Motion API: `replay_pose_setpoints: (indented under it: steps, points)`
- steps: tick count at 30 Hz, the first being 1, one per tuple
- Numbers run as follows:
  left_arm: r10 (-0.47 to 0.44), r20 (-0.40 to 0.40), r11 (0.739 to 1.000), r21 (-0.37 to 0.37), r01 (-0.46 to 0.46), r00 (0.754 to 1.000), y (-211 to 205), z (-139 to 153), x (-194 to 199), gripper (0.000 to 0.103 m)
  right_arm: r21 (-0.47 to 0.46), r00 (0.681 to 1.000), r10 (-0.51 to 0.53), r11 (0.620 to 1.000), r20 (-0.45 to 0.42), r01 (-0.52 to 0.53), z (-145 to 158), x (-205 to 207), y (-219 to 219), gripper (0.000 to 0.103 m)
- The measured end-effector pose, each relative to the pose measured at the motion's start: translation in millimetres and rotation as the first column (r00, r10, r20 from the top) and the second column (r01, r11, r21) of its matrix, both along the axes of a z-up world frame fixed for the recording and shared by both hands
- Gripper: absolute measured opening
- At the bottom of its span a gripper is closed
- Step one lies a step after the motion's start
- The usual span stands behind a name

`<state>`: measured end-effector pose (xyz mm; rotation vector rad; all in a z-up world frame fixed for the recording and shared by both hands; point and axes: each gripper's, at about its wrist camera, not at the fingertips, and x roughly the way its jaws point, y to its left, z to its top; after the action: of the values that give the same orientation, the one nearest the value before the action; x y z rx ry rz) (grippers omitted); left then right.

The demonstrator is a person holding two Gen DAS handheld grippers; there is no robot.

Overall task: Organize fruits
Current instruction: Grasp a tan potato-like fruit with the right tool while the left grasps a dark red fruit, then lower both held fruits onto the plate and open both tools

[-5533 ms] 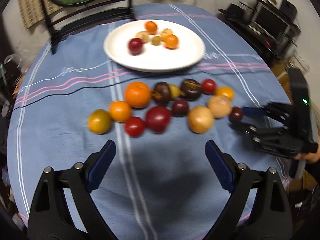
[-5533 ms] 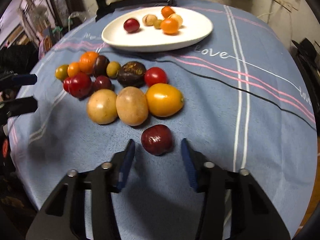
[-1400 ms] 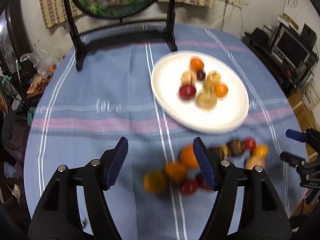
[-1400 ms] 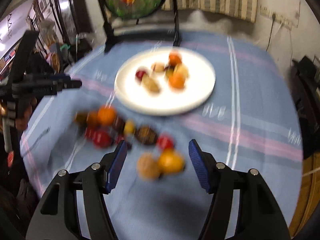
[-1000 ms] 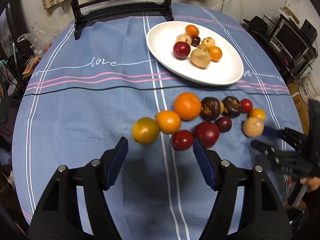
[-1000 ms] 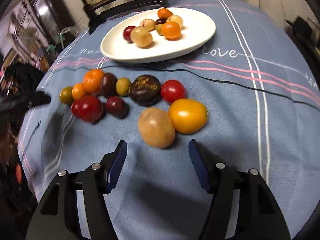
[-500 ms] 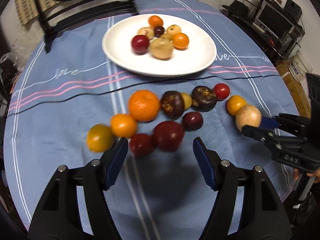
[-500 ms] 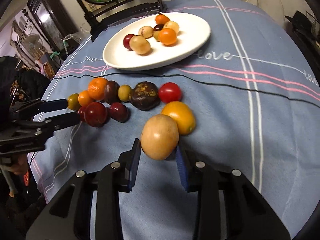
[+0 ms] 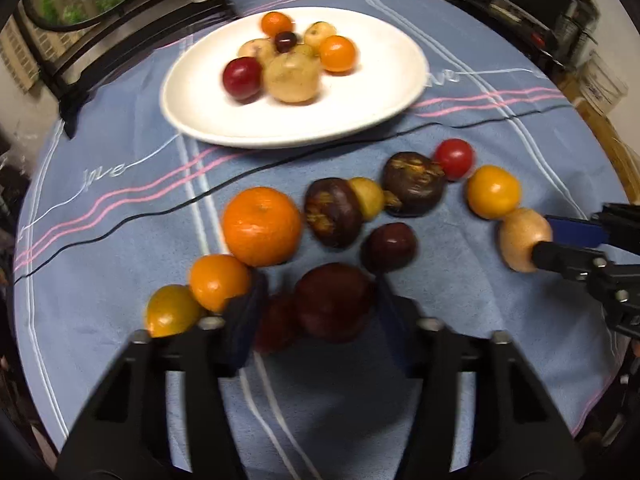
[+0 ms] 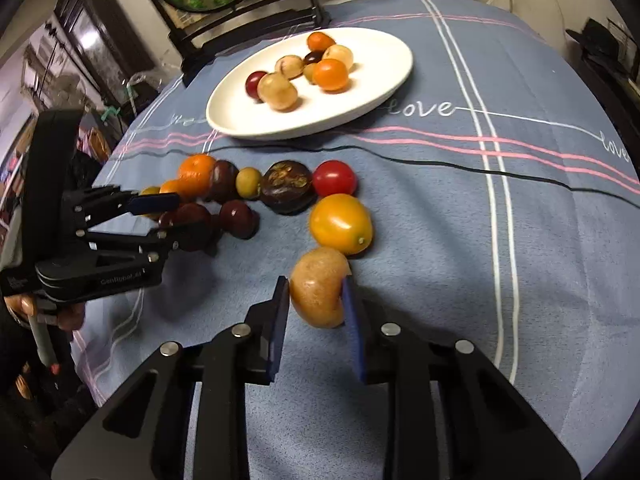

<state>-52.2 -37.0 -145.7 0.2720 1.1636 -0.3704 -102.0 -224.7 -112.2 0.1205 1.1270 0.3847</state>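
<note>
Your right hand-held gripper point(image 10: 316, 308) clamps the tan fruit point(image 10: 318, 286); left hand-held gripper point(image 9: 316, 320) open around the dark-red fruit point(image 9: 334, 300). Next: carry to the white plate point(image 10: 384, 92) ahead.

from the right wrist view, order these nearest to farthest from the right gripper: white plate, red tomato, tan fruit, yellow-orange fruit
1. tan fruit, between the right gripper fingers
2. yellow-orange fruit, just beyond it
3. red tomato, farther back, slightly left
4. white plate, far end of the cloth
</note>
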Motion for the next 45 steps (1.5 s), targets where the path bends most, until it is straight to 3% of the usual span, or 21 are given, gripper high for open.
replay_pose_setpoints:
  steps: [3, 6, 13, 17, 24, 35, 39, 42, 45]
  points:
    - [-0.019, 0.03, 0.999, 0.036, 0.018, 0.999, -6.5, -2.3, -1.8, 0.042, 0.012, 1.0, -0.011, 1.0, -0.01, 0.011, -2.6, 5.8, 2.1, 0.029]
    - [0.0, 0.005, 1.0, 0.026, 0.0, 1.0, -2.8, -6.7, 3.5, 0.042, 0.022, 0.999, -0.025, 0.999, -0.03, 0.026, -5.7, 15.1, 2.0, 0.035]
    - [-0.026, 0.016, 0.998, 0.059, 0.025, 1.0, -10.3, -12.1, 0.6, 0.046, -0.085, 0.999, 0.022, 0.996, -0.025, -0.024, -8.9, 19.8, 22.2, 0.041]
    - [-0.008, -0.002, 0.999, 0.048, 0.008, 1.0, -9.5, -11.9, 2.3, 0.041, -0.153, 0.997, 0.068, 0.986, -0.041, -0.074, -10.4, 22.3, 34.4, 0.042]
    - [0.031, -0.032, 0.999, -0.02, -0.032, 0.999, 3.5, -3.3, 0.5, 0.041, -0.056, 0.999, 0.023, 0.998, -0.033, -0.025, 5.2, 12.9, 13.8, 0.041]
    - [0.038, 0.028, 0.994, -0.101, -0.035, 0.999, 5.6, 44.9, -8.9, 0.041, -0.023, 1.0, -0.004, 1.0, -0.028, 0.003, 16.6, 4.4, 1.5, 0.041]
    - [0.046, 0.061, 0.992, -0.117, -0.038, 0.997, 4.3, 66.3, 3.1, 0.041, 0.003, 0.999, -0.007, 1.0, 0.04, 0.007, 42.5, 21.4, -0.2, 0.039]
    - [0.062, 0.101, 0.99, -0.133, -0.048, 0.993, 4.0, 87.1, 20.6, 0.041, 0.026, 0.995, -0.006, 1.0, 0.103, 0.003, 67.2, 37.8, -0.5, 0.029]
    - [0.079, 0.14, 0.989, -0.136, -0.059, 0.987, 0.3, 105.7, 40.4, 0.041, 0.052, 0.986, -0.008, 0.999, 0.167, -0.001, 92.2, 59.7, -0.5, 0.027]
